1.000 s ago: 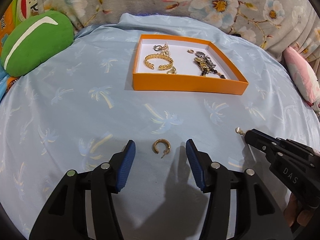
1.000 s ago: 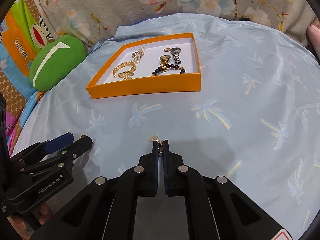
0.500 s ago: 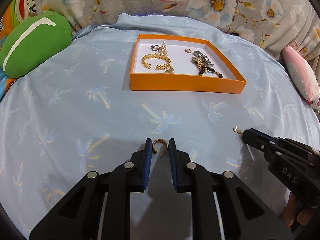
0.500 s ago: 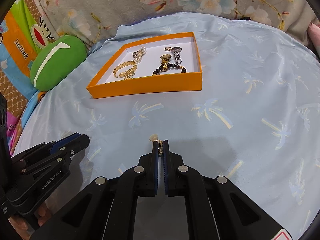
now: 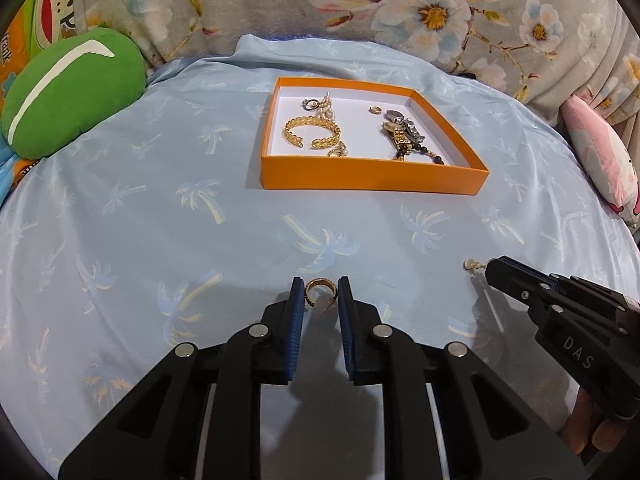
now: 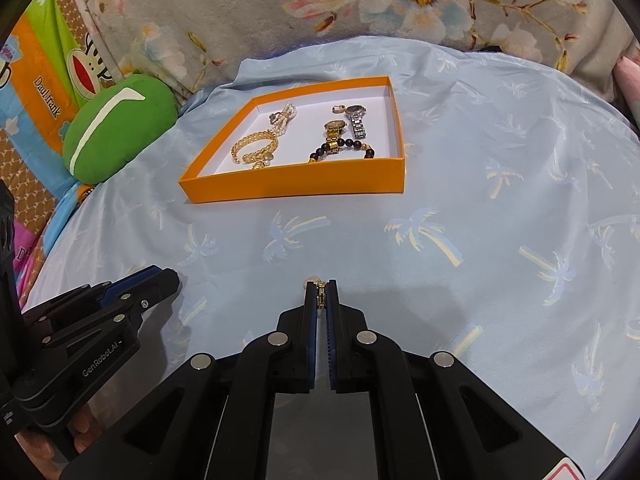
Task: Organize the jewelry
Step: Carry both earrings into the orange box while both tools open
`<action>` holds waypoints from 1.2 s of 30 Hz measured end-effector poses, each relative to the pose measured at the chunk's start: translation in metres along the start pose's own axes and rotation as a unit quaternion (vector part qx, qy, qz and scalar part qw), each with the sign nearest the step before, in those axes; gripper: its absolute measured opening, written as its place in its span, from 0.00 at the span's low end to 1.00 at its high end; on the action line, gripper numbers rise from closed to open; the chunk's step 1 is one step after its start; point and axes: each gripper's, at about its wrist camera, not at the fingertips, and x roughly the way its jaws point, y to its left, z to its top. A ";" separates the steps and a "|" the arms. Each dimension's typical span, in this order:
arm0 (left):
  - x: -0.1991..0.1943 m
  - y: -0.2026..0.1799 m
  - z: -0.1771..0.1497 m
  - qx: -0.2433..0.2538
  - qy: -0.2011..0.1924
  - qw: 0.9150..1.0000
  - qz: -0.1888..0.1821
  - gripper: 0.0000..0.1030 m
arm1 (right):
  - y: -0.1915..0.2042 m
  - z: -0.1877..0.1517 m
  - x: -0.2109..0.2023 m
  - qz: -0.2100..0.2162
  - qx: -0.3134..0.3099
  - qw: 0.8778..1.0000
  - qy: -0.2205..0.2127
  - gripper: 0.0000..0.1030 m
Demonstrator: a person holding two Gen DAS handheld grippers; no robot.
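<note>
My left gripper (image 5: pixel 320 294) is shut on a gold hoop earring (image 5: pixel 317 289), held between the blue pads just above the blue sheet. My right gripper (image 6: pixel 321 292) is shut on a small gold stud earring (image 6: pixel 319 292); its pale bead shows at the right gripper's tip in the left wrist view (image 5: pixel 469 265). An orange box (image 5: pixel 372 178) lies farther back, holding a gold cuff bracelet (image 5: pixel 312 131), a pearl piece (image 5: pixel 325 105), watches (image 5: pixel 402 130) and a dark bead bracelet (image 5: pixel 420 152). The box also shows in the right wrist view (image 6: pixel 296 186).
A green cushion (image 5: pixel 68 88) lies at the back left, and a pink pillow (image 5: pixel 600 156) at the right edge. Floral fabric (image 5: pixel 400 12) rises behind the bed. The left gripper shows at the lower left of the right wrist view (image 6: pixel 120 304).
My left gripper closed around the gold hoop earring and lifted it slightly, moving toward the box. My right gripper stayed shut on the stud earring, barely moving.
</note>
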 end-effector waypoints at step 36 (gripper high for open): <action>0.094 0.000 0.165 0.004 -0.052 0.999 0.008 0.16 | 0.003 0.161 0.094 0.040 0.009 0.999 -0.017 0.04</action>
